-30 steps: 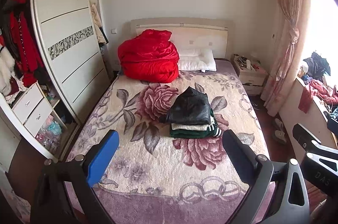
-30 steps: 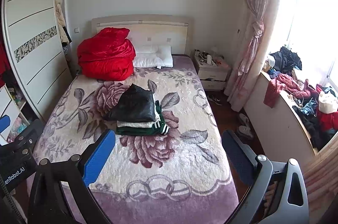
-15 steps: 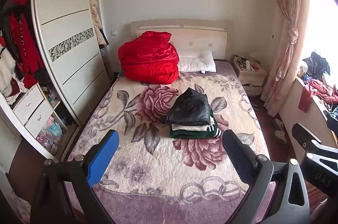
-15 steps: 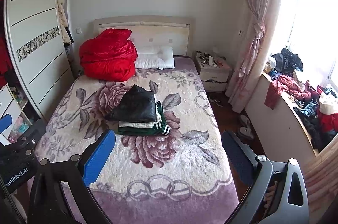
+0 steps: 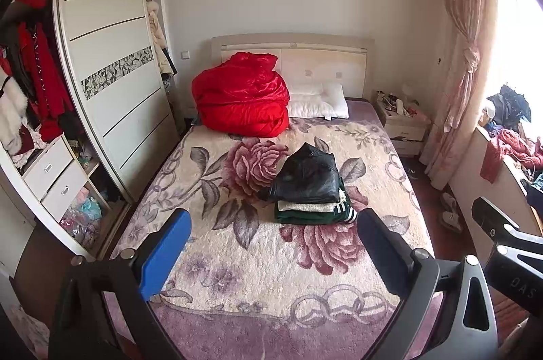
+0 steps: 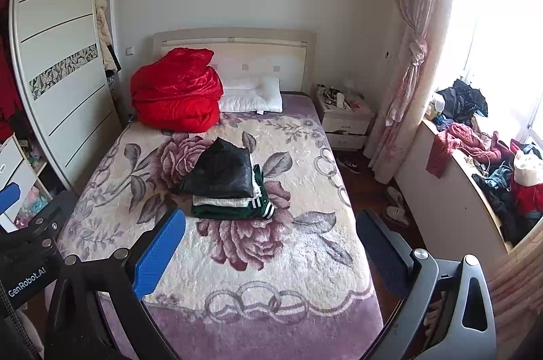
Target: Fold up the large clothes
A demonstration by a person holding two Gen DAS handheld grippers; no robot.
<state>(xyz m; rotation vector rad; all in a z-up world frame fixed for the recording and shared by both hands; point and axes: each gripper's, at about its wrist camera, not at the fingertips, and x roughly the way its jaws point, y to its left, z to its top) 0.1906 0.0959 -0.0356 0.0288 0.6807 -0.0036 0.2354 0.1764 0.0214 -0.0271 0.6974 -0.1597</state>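
Note:
A stack of folded clothes point(image 5: 310, 188) lies in the middle of the bed point(image 5: 237, 258): a black leather jacket point(image 5: 309, 173) on top, a cream garment under it, a dark green striped one at the bottom. It also shows in the right wrist view point(image 6: 225, 183). My left gripper point(image 5: 271, 238) is open and empty, held high above the foot of the bed. My right gripper point(image 6: 269, 236) is open and empty, beside it to the right. Both are well short of the stack.
A red quilt point(image 5: 241, 102) and white pillows point(image 5: 319, 100) sit at the headboard. A wardrobe point(image 5: 112, 81) stands left, a nightstand point(image 6: 344, 119) right. Loose clothes point(image 6: 482, 149) pile on the window ledge. Slippers point(image 6: 395, 204) lie on the floor.
Both views have tilted or drifted slightly, so the bed sits a little lower and further right in frame. The stack has not moved. Both grippers stay open.

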